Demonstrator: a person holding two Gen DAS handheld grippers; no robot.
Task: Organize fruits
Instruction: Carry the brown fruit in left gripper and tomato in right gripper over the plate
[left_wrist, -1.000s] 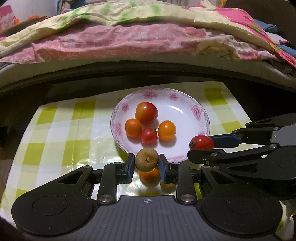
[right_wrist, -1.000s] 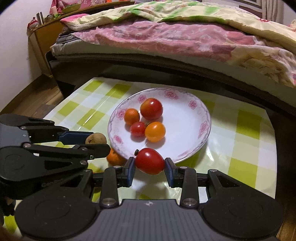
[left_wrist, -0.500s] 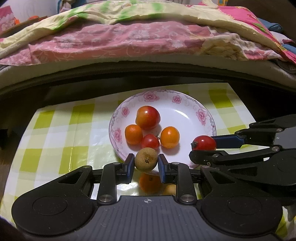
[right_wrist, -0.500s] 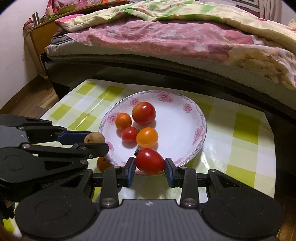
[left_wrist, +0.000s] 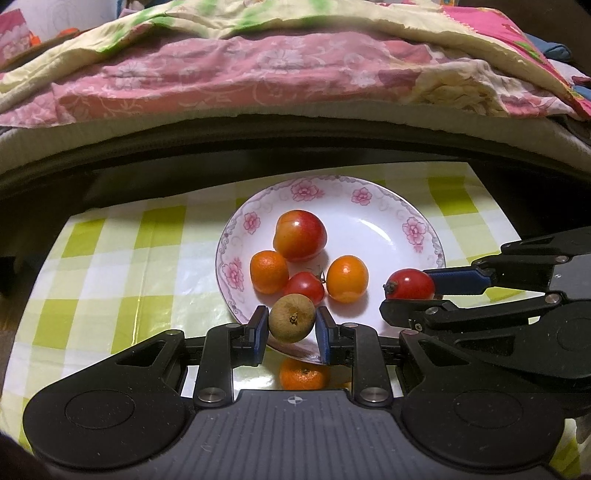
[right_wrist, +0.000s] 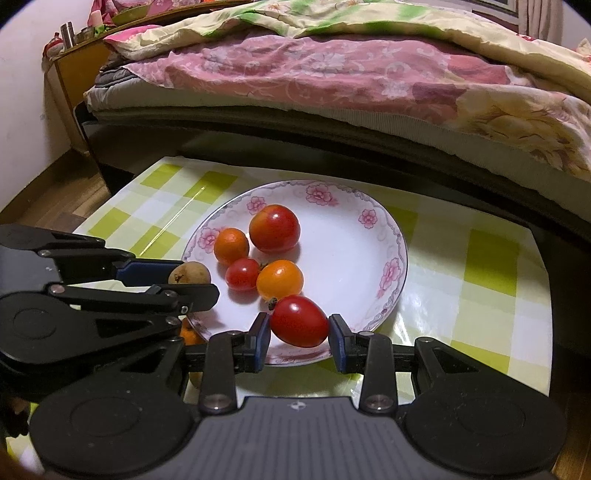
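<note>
Grippers level, side by side over the plate (left_wrist: 424, 236) rim: left gripper (left_wrist: 291, 325) clamps a brown fruit (left_wrist: 292, 322) between its fingers, right gripper (right_wrist: 300, 326) clamps a tomato (right_wrist: 300, 320).

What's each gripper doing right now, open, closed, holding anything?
Left gripper: shut on the brown fruit, over the plate's near rim.
Right gripper: shut on the red tomato, also over the near rim.

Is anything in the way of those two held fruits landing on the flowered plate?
Nothing visible blocks them. The brown fruit in the left gripper and red tomato in the right gripper hang over the plate's near rim; its right side is bare.
</note>
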